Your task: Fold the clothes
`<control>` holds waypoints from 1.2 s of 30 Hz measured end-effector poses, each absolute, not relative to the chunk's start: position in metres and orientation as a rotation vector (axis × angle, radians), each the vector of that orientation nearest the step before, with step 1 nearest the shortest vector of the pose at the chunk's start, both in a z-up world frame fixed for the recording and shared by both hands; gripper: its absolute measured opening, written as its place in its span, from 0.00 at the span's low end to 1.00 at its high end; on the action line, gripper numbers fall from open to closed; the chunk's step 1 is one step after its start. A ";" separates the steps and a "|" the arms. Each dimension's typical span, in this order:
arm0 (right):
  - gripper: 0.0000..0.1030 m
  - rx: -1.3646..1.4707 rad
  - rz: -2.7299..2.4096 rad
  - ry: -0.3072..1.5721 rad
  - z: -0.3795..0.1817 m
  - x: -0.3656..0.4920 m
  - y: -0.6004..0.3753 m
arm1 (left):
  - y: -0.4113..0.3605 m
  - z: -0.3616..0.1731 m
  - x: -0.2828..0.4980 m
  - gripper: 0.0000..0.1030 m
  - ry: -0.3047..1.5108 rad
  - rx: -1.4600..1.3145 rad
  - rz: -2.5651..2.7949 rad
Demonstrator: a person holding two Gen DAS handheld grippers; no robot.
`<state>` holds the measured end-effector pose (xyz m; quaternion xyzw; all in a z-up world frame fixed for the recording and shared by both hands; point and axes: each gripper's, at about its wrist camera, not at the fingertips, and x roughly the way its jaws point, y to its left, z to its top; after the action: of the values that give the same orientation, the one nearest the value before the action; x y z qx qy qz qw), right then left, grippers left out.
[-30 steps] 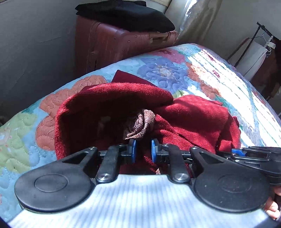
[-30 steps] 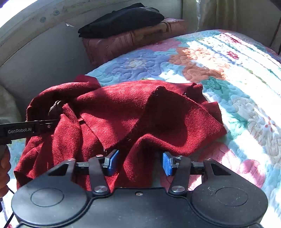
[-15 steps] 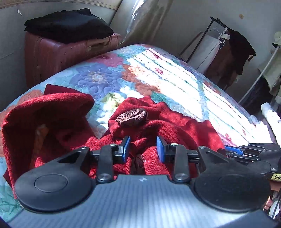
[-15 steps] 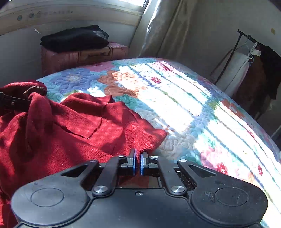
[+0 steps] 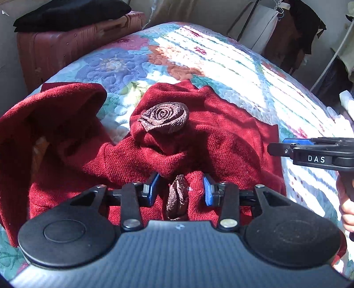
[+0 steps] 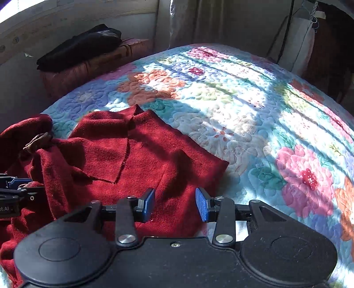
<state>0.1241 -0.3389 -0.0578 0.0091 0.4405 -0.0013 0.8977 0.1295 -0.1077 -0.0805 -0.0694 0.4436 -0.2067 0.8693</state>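
A dark red knit garment (image 5: 221, 137) lies crumpled on the flowered quilt (image 5: 199, 55). A brown fabric rosette (image 5: 164, 117) sits on it; a second one (image 5: 177, 197) lies between my left gripper's fingers. My left gripper (image 5: 179, 188) is open, low over the bunched knit. My right gripper (image 6: 174, 203) is open just above the garment's (image 6: 137, 159) near edge, with the cloth flat under it. The right gripper also shows in the left wrist view (image 5: 309, 150) at the right, and the left gripper shows in the right wrist view (image 6: 13, 190) at the far left.
A reddish suitcase (image 5: 66, 44) with black folded clothing (image 5: 70, 11) on top stands past the bed's far left corner. A clothes rack with hanging garments (image 5: 305, 26) stands at the far right. The quilt (image 6: 254, 110) stretches bare to the right of the garment.
My right gripper was shut on the garment's edge half a second ago and is now open. My left gripper has opened wider. The garment has been drawn out flatter to the right.
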 end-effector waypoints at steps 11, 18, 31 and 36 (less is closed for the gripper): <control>0.04 -0.132 -0.040 0.824 -0.066 0.142 -0.320 | -0.105 -0.073 0.130 0.40 0.929 -0.127 -0.442; 0.04 -0.186 -0.208 0.722 0.002 0.098 -0.385 | -0.092 -0.043 0.121 0.54 0.878 -0.155 -0.465; 0.10 0.062 -0.358 1.017 -0.095 0.092 -0.475 | -0.107 -0.044 0.180 0.57 0.910 0.071 -0.351; 0.27 -0.248 -0.411 0.899 -0.062 0.097 -0.446 | -0.138 -0.042 0.225 0.57 0.878 0.218 -0.364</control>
<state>0.0969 -0.4460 -0.0623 -0.1186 0.4302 -0.1967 0.8730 0.2249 -0.1384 -0.0424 0.1049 0.4220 -0.1750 0.8834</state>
